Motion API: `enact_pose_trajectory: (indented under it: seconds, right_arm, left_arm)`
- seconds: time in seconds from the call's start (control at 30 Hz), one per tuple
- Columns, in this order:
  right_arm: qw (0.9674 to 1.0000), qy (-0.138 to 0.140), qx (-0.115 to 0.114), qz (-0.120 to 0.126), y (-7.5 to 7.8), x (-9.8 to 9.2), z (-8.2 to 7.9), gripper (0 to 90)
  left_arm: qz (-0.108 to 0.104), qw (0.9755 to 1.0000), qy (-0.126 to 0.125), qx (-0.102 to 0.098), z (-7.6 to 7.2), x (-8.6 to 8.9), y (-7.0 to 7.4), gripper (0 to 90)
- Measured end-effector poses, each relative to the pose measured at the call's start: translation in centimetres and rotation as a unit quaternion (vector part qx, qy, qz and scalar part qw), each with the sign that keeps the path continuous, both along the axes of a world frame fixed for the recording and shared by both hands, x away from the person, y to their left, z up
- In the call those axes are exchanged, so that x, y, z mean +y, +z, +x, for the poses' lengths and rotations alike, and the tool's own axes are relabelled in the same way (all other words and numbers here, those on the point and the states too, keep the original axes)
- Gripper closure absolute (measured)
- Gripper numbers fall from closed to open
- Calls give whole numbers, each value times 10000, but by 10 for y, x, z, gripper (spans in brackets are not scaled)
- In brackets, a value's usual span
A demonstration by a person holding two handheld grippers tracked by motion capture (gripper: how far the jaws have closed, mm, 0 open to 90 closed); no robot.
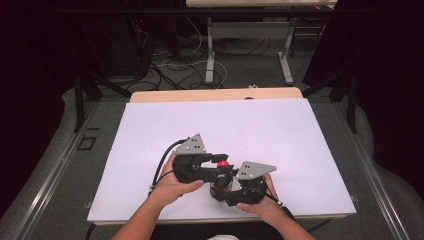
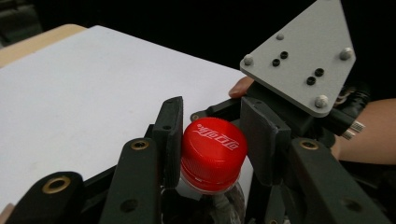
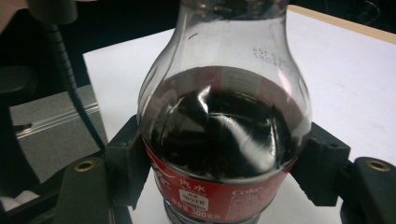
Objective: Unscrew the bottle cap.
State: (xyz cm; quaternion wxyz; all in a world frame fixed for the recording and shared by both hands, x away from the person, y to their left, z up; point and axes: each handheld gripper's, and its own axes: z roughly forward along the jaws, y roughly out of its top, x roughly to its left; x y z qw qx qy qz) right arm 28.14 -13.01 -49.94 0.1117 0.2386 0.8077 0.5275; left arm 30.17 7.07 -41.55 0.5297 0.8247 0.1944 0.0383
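Cola fills our bottle (image 3: 224, 135) partway (dark, below the shoulder). Our right gripper (image 3: 224, 172) clamps its body, and our left gripper (image 2: 212, 144) pinches the red cap (image 2: 212, 154).

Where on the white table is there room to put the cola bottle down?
Lots of room: the white table top is bare from the far wooden edge down to the hands, and along both side edges. It is crowded only near the front edge, where the left tongs and right tongs grip the red-capped clear plastic cola bottle.

Left gripper (image 1: 223, 169) clamps a red cap (image 1: 222, 163). Right gripper (image 1: 225, 192) sits just below it, gripping the bottle (image 1: 220, 187).
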Motion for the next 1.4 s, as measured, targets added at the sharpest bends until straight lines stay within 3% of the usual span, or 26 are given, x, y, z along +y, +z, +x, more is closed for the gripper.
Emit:
enact_pose_trajectory:
  seconds: [0.1, 0.13, 0.17, 0.2, 0.23, 0.3, 0.37, 0.43, 0.47, 0.5, 0.57, 0.67, 0.73, 0.8, 0.87, 1.03, 1.1, 1.13, 1.17, 1.2, 1.27, 1.3, 1.33, 1.37, 1.4]
  right_arm:
    - [9997, -230, -19, -31, 0, 1, 0, 297]
    - [9996, -290, -40, -47, 0, 2, 0, 297]
    - [9993, -364, -73, -79, 0, 2, 0, 297]
    - [9989, -469, -34, -94, 0, 2, -1, 297]
    - [9984, -516, -94, -194, 1, 2, 0, 297]
    - [9969, -743, -129, -225, 0, 4, -1, 297]
    - [9956, -873, -144, -313, 1, 5, -2, 297]
    - [9935, -1053, -276, -342, 0, 7, -3, 297]
    - [9934, -1052, -291, -366, 0, 7, -3, 297]
    - [9933, -1054, -296, -363, 0, 7, -2, 296]
    - [9943, -997, -252, -289, 1, 5, -2, 295]
    - [9968, -761, -123, -206, 1, 2, -1, 295]
    - [9984, -543, -87, -133, 1, 1, -1, 295]
    - [9992, -404, -16, -68, 1, 2, -2, 295]
    - [9998, -200, -15, -33, 2, 2, -4, 295]
    - [10000, 64, 25, 23, 2, 5, -5, 295]
    - [10000, 34, 19, 20, 1, 6, -5, 295]
    - [10000, -13, 22, 7, 0, 6, -4, 295]
    - [10000, -68, -27, -16, 0, 6, -3, 296]
    - [9997, -230, 52, -9, 0, 6, -4, 296]
    - [9987, -501, 14, -107, -1, 7, -4, 297]
    - [9979, -612, -66, -195, -1, 8, -4, 297]
    - [9971, -699, -48, -281, -1, 8, -5, 297]
    - [9964, -777, -162, -304, -2, 9, -5, 296]
    - [9960, -793, -195, -353, -2, 9, -5, 296]
  left_arm:
    - [40, 9998, 185, -99, -3, -3, 0, 615]
    - [50, 9988, 455, -146, -7, -6, -1, 616]
    - [50, 9988, 455, -146, -7, -6, -1, 616]
    - [60, 9978, 630, -192, -9, -9, -1, 617]
    - [103, 9950, 952, -277, -15, -14, -2, 617]
    - [116, 9905, 1321, -352, -21, -20, -2, 617]
    - [112, 9837, 1750, -406, -27, -27, -4, 617]
    - [155, 9777, 2032, -515, -33, -33, -5, 617]
    - [174, 9765, 2084, -520, -34, -35, -4, 617]
    - [181, 9768, 2065, -541, -34, -35, -4, 615]
    - [136, 9810, 1881, -463, -31, -31, -1, 599]
    - [148, 9928, 1166, -252, -19, -20, 7, 443]
    - [47, 9985, 551, -43, -8, -10, 11, 428]
    - [-54, 9999, 46, 139, 1, -2, 11, 451]
    - [-77, 9991, -375, 202, 7, 4, 8, 469]
    - [-99, 9978, -592, 279, 9, 7, 3, 610]
    - [-5, 9994, -340, 97, 3, 5, 2, 613]
    - [-5, 9994, -340, 97, 3, 5, 2, 614]
    - [-23, 9999, 149, -58, -3, 1, -1, 616]
    - [-14, 9988, 474, -143, -8, -3, -2, 617]
    - [-14, 9920, 1222, -303, -21, -13, -5, 618]
    - [-14, 9920, 1222, -303, -21, -13, -5, 619]
    - [-13, 9877, 1516, -386, -27, -18, -8, 619]
    - [-12, 9807, 1896, -486, -34, -25, -10, 619]
    - [14, 9800, 1932, -474, -35, -26, -10, 618]
